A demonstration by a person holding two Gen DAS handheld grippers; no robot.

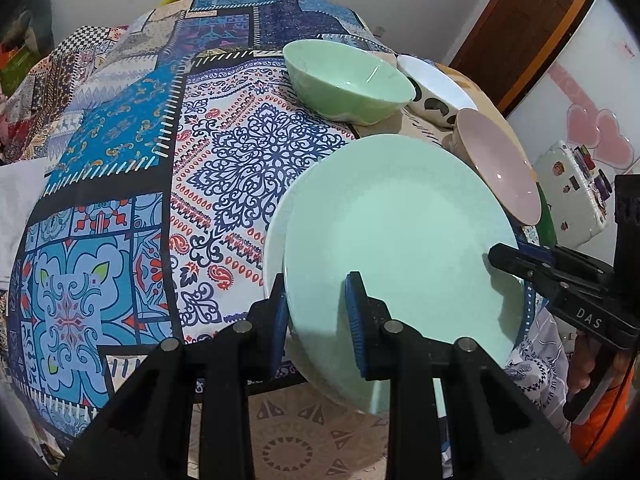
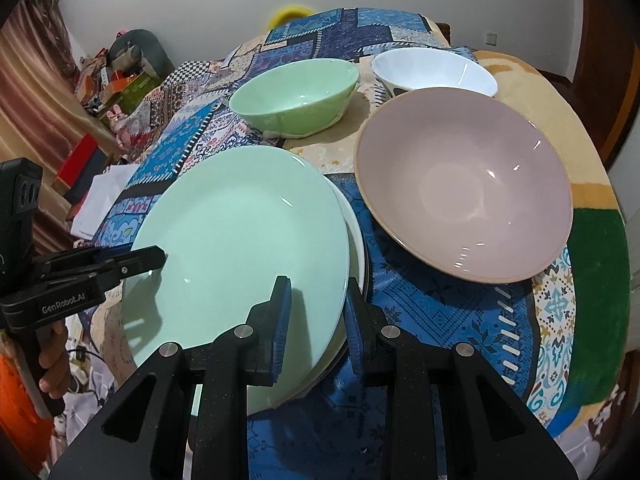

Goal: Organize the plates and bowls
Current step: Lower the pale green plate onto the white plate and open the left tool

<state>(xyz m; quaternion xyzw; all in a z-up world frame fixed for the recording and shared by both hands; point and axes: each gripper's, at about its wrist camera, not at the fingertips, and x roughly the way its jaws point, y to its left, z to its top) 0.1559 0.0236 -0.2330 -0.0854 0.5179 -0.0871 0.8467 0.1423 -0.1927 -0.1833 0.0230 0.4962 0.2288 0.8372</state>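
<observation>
Left gripper (image 1: 318, 322): fingers straddling the near rim of the mint-green plate (image 1: 396, 240); contact cannot be told.
Right gripper (image 2: 318, 322): same plate's right rim, likewise.
Plate: atop a white plate (image 2: 357, 236), patterned worktop (image 1: 132, 152).
Beyond: pink bowl (image 2: 464, 196), green bowl (image 2: 296, 94), white bowl (image 2: 434, 70).

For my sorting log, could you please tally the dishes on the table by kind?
Bowls: 3 - green bowl, white bowl, pink bowl.
Plates: at least 2 - green plate on a white plate; a darker rim below may be a third.
Total: at least 5 dishes.
</observation>
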